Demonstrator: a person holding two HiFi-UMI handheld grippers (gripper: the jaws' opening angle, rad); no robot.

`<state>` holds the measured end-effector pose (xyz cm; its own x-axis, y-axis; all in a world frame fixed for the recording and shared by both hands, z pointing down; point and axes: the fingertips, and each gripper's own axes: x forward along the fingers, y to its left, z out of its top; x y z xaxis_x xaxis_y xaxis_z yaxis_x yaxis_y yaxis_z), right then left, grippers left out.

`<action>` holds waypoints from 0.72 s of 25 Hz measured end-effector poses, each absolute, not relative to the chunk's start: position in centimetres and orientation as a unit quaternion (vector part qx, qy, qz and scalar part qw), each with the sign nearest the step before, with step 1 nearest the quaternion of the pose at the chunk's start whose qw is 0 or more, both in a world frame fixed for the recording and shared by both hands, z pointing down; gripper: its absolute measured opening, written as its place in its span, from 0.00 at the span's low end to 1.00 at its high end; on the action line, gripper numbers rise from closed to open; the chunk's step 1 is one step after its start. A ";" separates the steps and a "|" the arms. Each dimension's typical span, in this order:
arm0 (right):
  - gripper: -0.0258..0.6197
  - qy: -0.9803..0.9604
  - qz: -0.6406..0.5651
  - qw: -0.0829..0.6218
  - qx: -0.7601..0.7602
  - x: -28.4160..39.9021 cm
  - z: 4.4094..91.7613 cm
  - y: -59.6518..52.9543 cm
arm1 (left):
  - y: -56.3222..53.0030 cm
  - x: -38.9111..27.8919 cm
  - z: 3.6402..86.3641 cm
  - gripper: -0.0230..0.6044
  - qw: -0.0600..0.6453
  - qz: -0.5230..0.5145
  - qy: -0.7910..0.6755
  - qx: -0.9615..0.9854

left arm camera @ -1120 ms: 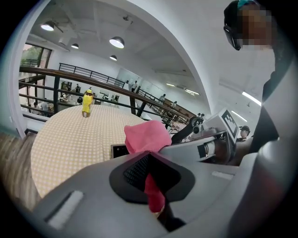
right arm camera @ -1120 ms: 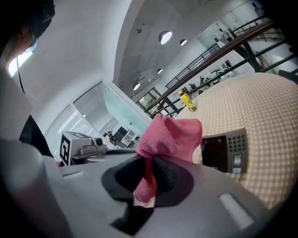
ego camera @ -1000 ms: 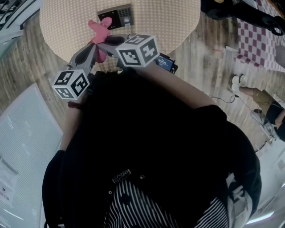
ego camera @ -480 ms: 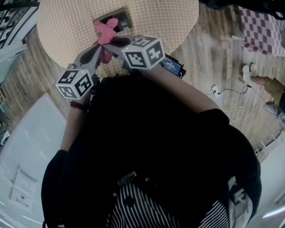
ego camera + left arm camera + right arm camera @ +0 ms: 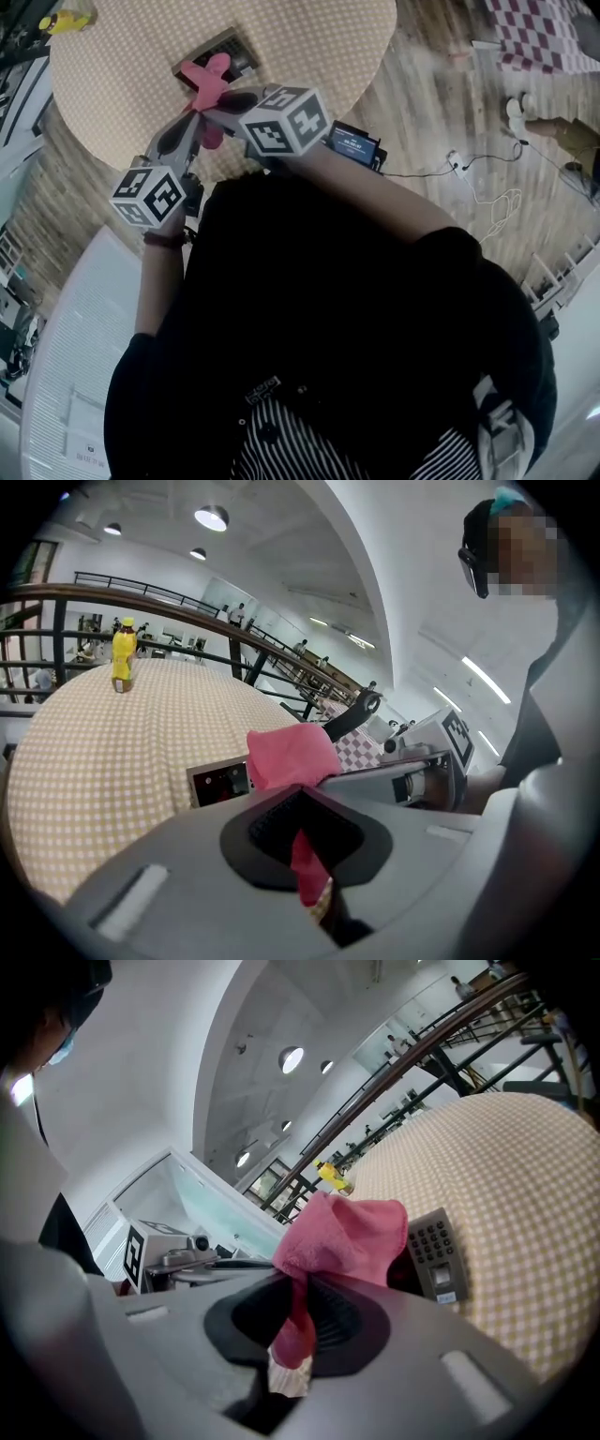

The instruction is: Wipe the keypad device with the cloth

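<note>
The dark keypad device [image 5: 223,49] lies on a round table [image 5: 300,37] covered in beige check; it also shows as the keypad device [image 5: 217,782] and the keypad device [image 5: 436,1252]. A pink cloth [image 5: 204,79] is bunched over the device's near edge. My left gripper [image 5: 192,127] and right gripper [image 5: 225,101] meet there, both shut on the cloth. A strip of the pink cloth [image 5: 292,752] runs down between the left gripper [image 5: 302,841] jaws. The pink cloth [image 5: 342,1232] is likewise pinched in the right gripper [image 5: 298,1321]. The cloth hides part of the device.
A yellow bottle [image 5: 69,19] stands at the table's far edge. A small dark box with a blue screen [image 5: 354,144] sits near my right arm. Cables [image 5: 487,197] trail over the wooden floor. A white curved surface [image 5: 66,356] lies at lower left.
The head view has swung, so the table and device sit further left. The cloth, held by both grippers, has come closer to the device and now overlaps its near edge.
</note>
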<state>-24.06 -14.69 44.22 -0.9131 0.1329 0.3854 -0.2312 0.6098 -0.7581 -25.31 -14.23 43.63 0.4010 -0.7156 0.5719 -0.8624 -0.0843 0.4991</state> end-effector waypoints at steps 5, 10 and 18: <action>0.12 -0.863 0.458 0.212 0.037 -24.9 45.5 -15.1 | -14.7 -26.0 44.8 0.04 0.377 0.133 -0.525 0.751; 0.12 -0.857 0.467 0.216 0.037 -26.2 46.6 -15.3 | -14.9 -27.3 45.9 0.04 0.396 0.127 -0.510 0.753; 0.12 -0.849 0.470 0.237 0.048 -27.5 48.0 -15.0 | -14.6 -28.6 47.4 0.04 0.416 0.119 -0.497 0.752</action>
<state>-27.52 -14.95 47.99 -0.8833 0.1416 0.4469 -0.3034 0.5541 -0.7752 -28.61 -14.64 47.41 0.4772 -0.6484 0.5932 -0.8469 -0.1590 0.5074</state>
